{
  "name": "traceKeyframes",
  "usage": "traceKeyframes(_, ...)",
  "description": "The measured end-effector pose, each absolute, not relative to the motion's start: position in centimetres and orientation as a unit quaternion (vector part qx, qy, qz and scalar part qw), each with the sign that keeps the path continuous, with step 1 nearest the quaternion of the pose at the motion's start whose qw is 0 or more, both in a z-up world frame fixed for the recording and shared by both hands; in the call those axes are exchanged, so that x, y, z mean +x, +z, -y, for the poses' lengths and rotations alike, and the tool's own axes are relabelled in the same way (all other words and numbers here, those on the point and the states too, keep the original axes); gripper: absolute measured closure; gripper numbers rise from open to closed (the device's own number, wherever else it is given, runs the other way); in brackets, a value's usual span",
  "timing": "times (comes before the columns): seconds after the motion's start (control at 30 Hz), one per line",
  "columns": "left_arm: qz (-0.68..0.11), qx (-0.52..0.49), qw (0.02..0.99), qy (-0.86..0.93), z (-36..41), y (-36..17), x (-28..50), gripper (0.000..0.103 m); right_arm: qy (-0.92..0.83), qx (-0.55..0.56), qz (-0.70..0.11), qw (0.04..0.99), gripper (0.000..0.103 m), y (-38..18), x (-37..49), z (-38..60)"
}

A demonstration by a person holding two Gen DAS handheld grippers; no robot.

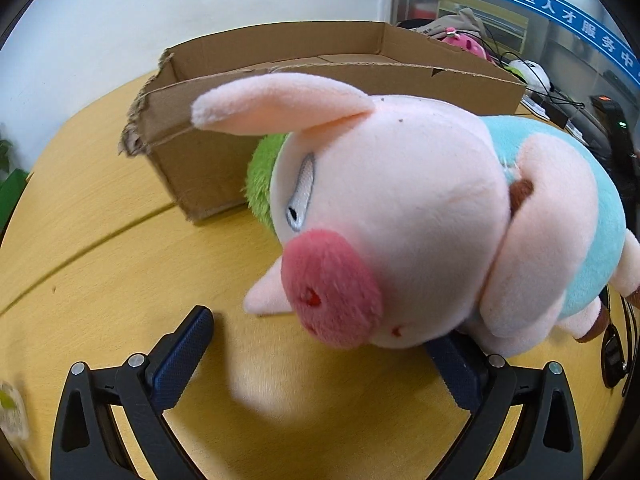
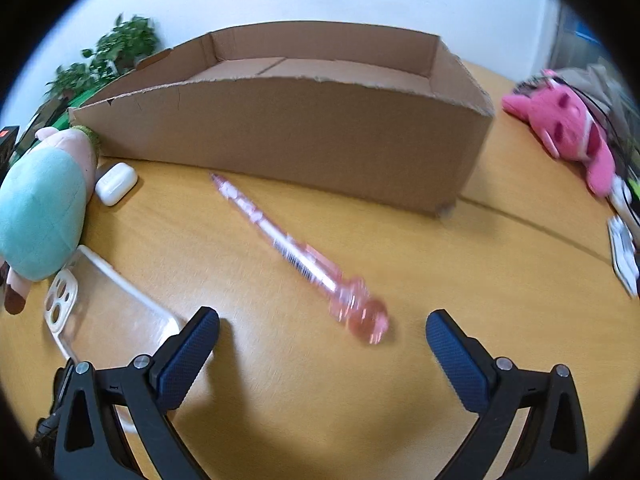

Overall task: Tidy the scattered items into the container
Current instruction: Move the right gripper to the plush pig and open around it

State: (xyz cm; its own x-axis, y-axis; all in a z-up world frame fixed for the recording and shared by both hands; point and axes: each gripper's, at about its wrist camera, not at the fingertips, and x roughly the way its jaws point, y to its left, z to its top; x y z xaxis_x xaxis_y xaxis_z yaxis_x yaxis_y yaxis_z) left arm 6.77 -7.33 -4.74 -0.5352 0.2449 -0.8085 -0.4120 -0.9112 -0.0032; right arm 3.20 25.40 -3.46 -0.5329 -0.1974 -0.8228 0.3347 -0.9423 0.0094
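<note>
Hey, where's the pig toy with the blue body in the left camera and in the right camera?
Left wrist view: the pig toy fills the centre and right, head toward the camera.
Right wrist view: it lies at the far left edge, back toward the camera.
Shared landmark: the cardboard box, right behind it in both.

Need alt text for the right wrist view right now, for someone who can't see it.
The open right gripper hovers over a yellow wooden table, with a pink pen lying diagonally just ahead of its fingers. Behind the pen stands an empty cardboard box; at left lie a plush pig, a white earbud case and a clear phone case.
</note>
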Motion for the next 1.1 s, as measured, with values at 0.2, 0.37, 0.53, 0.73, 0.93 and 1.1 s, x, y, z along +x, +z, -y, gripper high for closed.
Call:
traceKeyframes(0.2,-0.097,-0.407,0.114,0.901,7.0,-1.0,10.4,0.0,-0.908,0.399,-0.027,0.124,0.001,2.2,6.9,-24.7)
traceKeyframes(0.37,-0.028,-0.353,0.144,0.924,6.5,4.3,12.5,0.0,-0.926,0.349,-0.038,0.135,0.001,6.7,8.2,-21.7)
traceKeyframes(0.53,0.058,-0.348,0.158,0.922,7.1,6.0,12.3,0.0,-0.925,0.341,-0.039,0.166,0.001,8.3,8.6,-18.9)
traceKeyframes(0.73,0.129,-0.392,0.13,0.901,6.8,3.9,10.5,0.0,-0.916,0.351,-0.053,0.186,0.001,8.3,9.3,-16.1)
traceKeyframes(0.93,0.184,-0.408,0.121,0.886,7.6,2.9,10.3,0.0,-0.908,0.356,-0.063,0.212,0.001,7.9,9.9,-14.3)
traceKeyframes(1.1,0.197,-0.415,0.125,0.88,7.2,2.5,9.8,0.0,-0.903,0.36,-0.061,0.226,0.001,7.8,9.7,-13.8)
